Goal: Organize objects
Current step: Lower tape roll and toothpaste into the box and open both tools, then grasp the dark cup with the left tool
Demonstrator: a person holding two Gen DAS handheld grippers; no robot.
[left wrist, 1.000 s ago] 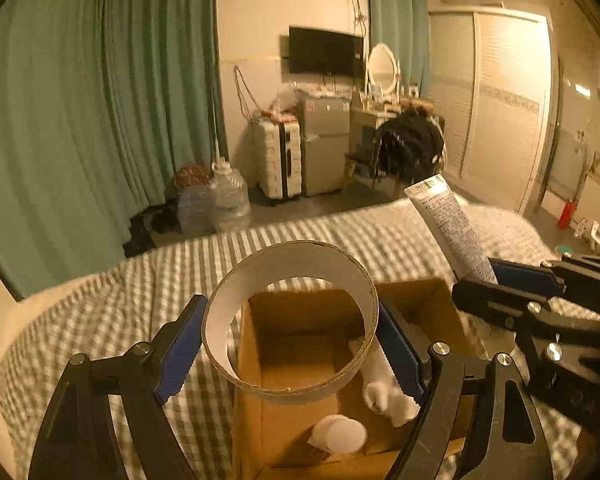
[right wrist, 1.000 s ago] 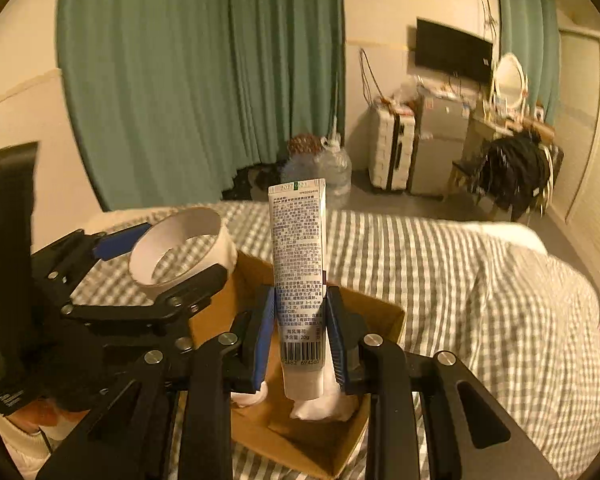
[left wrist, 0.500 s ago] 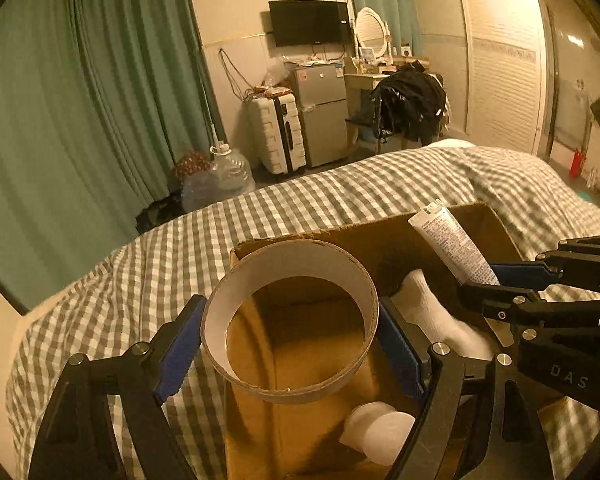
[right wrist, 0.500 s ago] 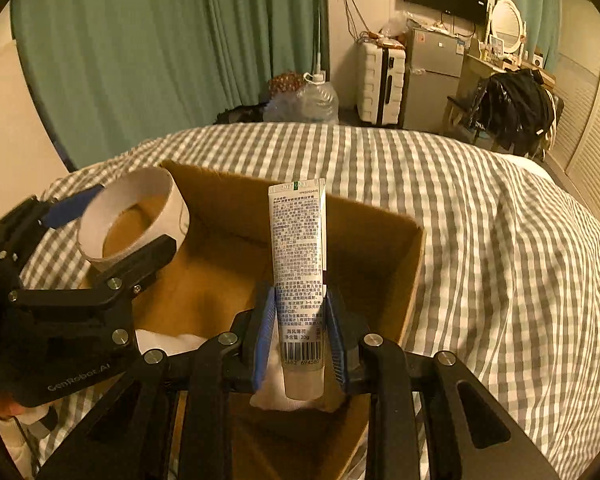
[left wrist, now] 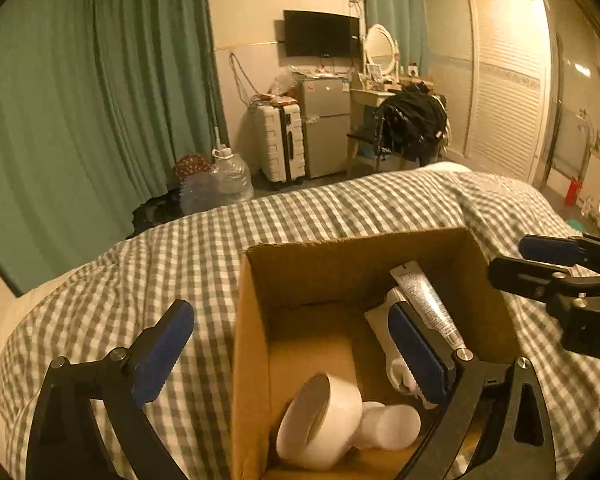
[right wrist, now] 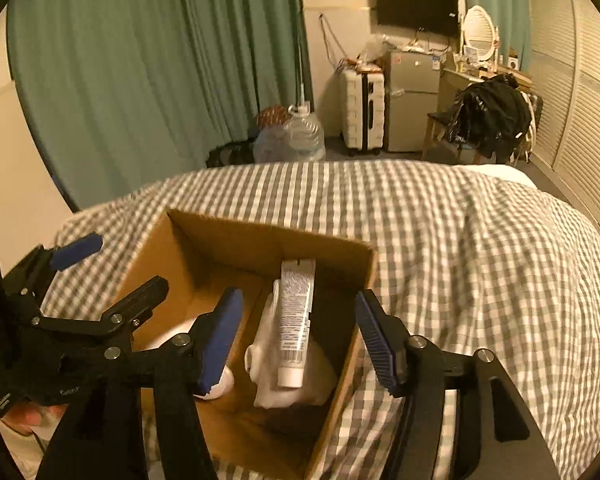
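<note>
Bed: grey-and-white checked cover, carries the cardboard box; its far edge falls away toward the room

Cardboard box: open-topped, landmark for all below; near edge cut off in both views

Left gripper: above the box's left wall, jaws wide apart and opening, nothing between them; one pad outside the box, the other over its interior

Right gripper: above the box's right half, jaws apart and opening, the tube lying below their gap, untouched

Tape roll: white, lying tilted on the box floor at its near left; seen only by the left wrist view, blocked by the gripper frame in the right

White soft item: under the tube inside the box, kind hard to make out

Tube: printed, cap toward the near side, resting on the white item along the box's right wall

Small white round piece: beside the tape roll, partly hidden
</note>
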